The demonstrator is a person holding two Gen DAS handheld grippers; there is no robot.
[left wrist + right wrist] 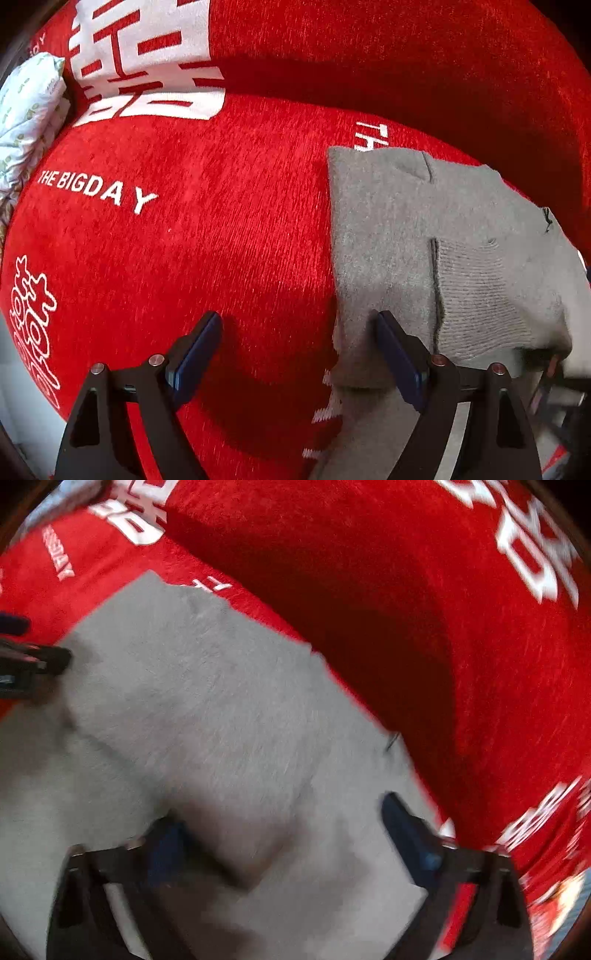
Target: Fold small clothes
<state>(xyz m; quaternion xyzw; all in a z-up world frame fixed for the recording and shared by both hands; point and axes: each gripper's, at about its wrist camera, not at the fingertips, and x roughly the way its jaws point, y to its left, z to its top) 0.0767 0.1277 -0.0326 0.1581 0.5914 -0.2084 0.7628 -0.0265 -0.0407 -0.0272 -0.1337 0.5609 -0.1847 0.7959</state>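
Observation:
A small grey knit garment (424,236) lies folded on a red cover, with a ribbed cuff (480,295) on top near its right side. My left gripper (299,321) is open and empty; its right finger rests over the garment's left edge and its left finger is over bare red cloth. In the right wrist view the garment (221,709) fills the middle, blurred. My right gripper (280,819) is open above the garment, holding nothing. The left gripper's black tip (33,664) shows at the garment's left edge.
The red plush cover (207,229) with white lettering spreads over a seat and its raised back (406,55). A white patterned pillow (29,107) lies at the far left. The cover's front edge drops off at the lower left (22,387).

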